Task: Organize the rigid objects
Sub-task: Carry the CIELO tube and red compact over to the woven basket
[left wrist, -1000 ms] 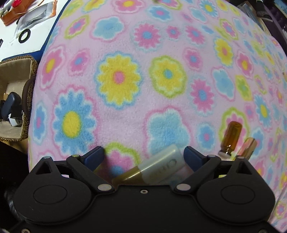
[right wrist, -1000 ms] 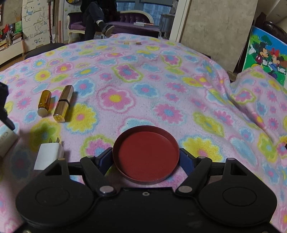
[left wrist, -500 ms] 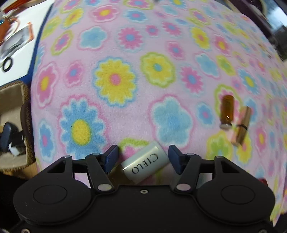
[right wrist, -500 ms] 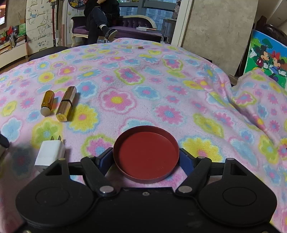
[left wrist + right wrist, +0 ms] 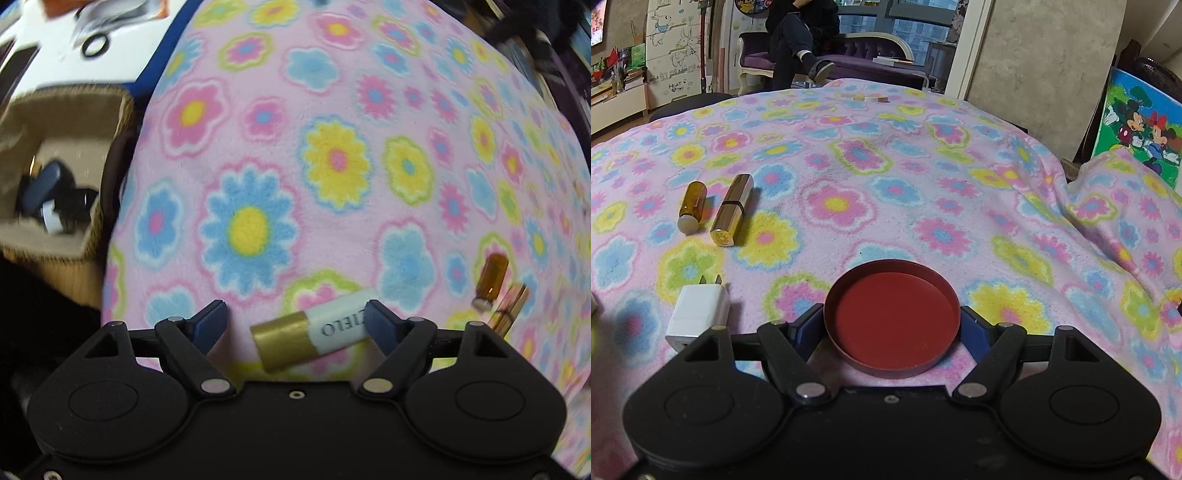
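Note:
A white tube (image 5: 314, 338) with a gold cap and the lettering CIELO lies on the flowered blanket (image 5: 332, 166) between the fingers of my left gripper (image 5: 295, 312). Its white end touches the right pad, while the left pad stands clear. The jaws are opening. My right gripper (image 5: 891, 315) is shut on a round red dish (image 5: 892, 325), with a pad pressed against each side of its rim. Farther out lie an amber vial (image 5: 692, 206) and a gold lipstick (image 5: 733, 210) side by side, with a white plug charger (image 5: 698, 317) nearer. The left wrist view also shows the vial (image 5: 493, 278) and lipstick (image 5: 511, 308) at right.
A woven basket (image 5: 110, 110) with a dark blue thing and other items inside stands off the blanket's left edge. Beyond it is a white surface with a black ring (image 5: 95, 45). A person (image 5: 798, 40) sits on a sofa across the room. A small flat thing (image 5: 870, 98) lies at the blanket's far edge.
The left jaws narrowed around the tube, then widened again. The tube has turned so its gold cap shows. The left view slid so the basket shows more. The right gripper and dish are unmoved.

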A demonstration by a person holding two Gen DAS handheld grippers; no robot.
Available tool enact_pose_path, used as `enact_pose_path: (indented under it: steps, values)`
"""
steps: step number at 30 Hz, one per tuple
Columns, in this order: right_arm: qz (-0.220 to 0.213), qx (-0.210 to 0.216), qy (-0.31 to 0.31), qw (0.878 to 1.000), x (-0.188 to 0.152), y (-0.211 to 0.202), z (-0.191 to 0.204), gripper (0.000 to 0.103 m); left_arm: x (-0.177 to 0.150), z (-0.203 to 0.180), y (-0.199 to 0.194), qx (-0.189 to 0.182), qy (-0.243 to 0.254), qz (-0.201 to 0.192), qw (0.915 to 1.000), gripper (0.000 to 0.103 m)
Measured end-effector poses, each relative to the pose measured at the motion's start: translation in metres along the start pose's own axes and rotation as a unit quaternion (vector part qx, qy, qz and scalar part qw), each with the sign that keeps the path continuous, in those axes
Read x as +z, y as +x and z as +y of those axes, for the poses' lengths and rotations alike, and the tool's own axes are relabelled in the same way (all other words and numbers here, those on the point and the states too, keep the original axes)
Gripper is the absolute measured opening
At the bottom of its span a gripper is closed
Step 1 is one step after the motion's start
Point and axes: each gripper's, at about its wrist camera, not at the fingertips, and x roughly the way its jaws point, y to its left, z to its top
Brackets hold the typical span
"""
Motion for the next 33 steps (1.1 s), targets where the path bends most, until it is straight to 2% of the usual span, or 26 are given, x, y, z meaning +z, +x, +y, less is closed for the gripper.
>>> enact_pose_path:
  steps: [3,4,10,16,21,26,30,33]
  values:
    - [-0.002,0.001,-0.001,1.000,-0.001,-0.001,0.000,0.076,-0.002,-0.007,0.003,0.009,-0.019,-0.014,0.9997,0.078]
    - [-0.002,0.002,-0.002,1.000,-0.001,-0.001,0.000,0.076,-0.002,-0.010,0.005,0.013,-0.021,-0.016,0.9996,0.081]
    - [-0.004,0.003,-0.002,1.000,-0.002,-0.002,-0.001,0.076,-0.003,-0.021,0.020,0.038,-0.019,-0.012,0.9990,0.083]
    - [-0.005,0.002,-0.002,1.000,-0.002,-0.002,0.000,0.076,-0.003,-0.026,0.027,0.042,-0.007,-0.011,0.9990,0.082]
    - [-0.005,0.000,-0.005,1.000,-0.002,-0.002,0.001,0.076,-0.006,-0.031,0.028,0.034,0.052,-0.008,0.9980,0.081]
    - [0.002,-0.004,-0.011,1.000,0.001,-0.003,0.004,0.076,-0.015,-0.028,0.019,0.039,0.133,-0.005,0.9904,0.081]
    - [0.026,0.023,0.004,0.999,0.009,-0.006,0.002,0.076,-0.011,-0.006,0.007,0.041,0.162,-0.001,0.9860,0.081]
    - [0.037,0.047,0.014,0.998,0.016,-0.013,0.003,0.076,-0.001,0.019,-0.006,0.053,0.175,-0.022,0.9830,0.081]
